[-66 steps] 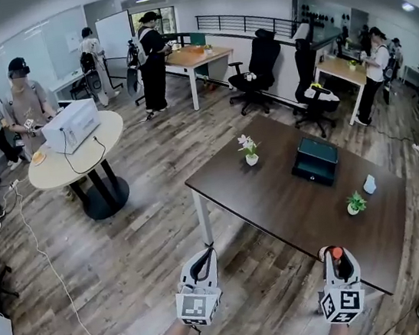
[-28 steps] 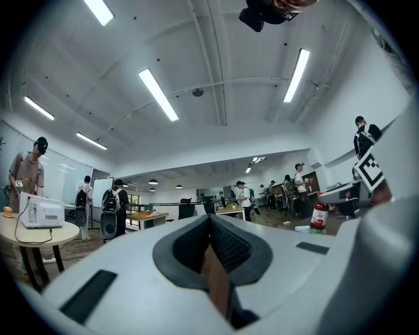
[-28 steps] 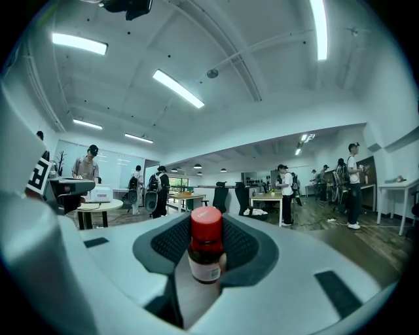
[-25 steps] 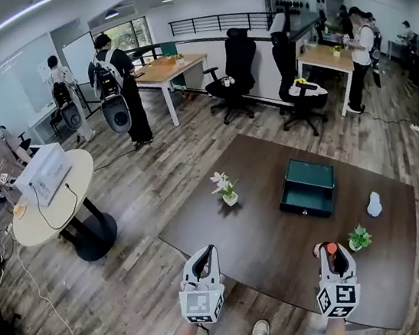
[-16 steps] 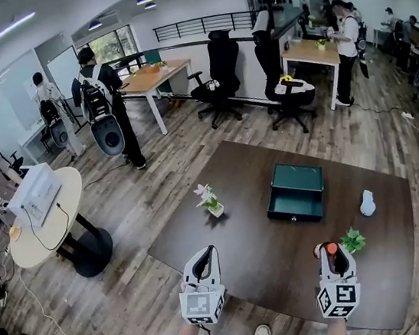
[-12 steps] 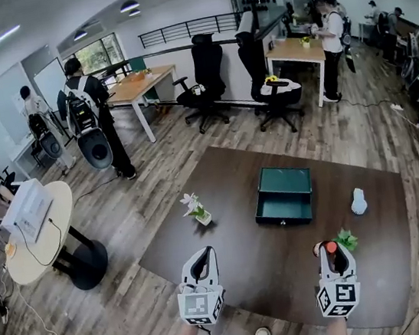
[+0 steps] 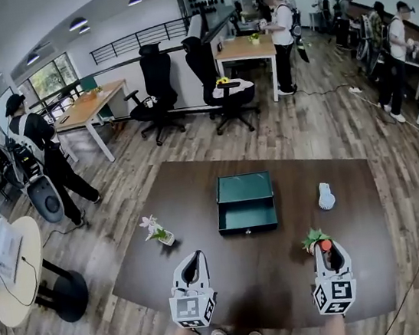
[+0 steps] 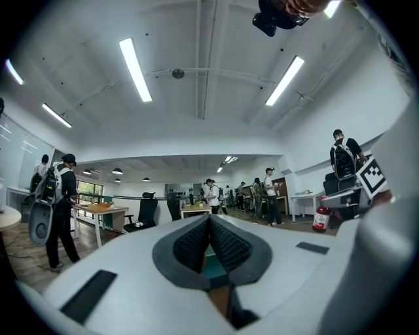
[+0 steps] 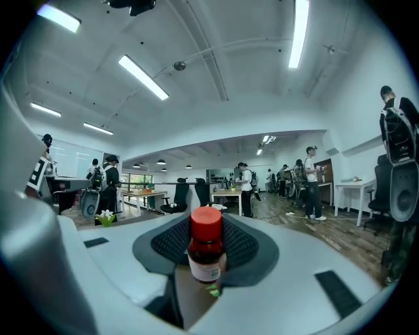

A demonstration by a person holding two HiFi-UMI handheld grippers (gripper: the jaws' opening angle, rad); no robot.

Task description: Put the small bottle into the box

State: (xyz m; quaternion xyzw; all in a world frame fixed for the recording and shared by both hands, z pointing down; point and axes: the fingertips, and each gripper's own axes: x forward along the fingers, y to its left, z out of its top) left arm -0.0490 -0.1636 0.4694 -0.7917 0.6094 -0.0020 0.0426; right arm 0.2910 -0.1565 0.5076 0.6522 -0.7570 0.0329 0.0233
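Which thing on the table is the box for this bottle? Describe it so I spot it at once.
On the large dark brown table, look just past its middle, toward the far edge. The box lies there, between a flower pot on its left and a small white object on its right. It alone is flat, rectangular, dark green and open on top.

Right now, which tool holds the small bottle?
The right tool: the red-capped small bottle is clamped between its jaws. The left tool is shut, with nothing between its jaws.
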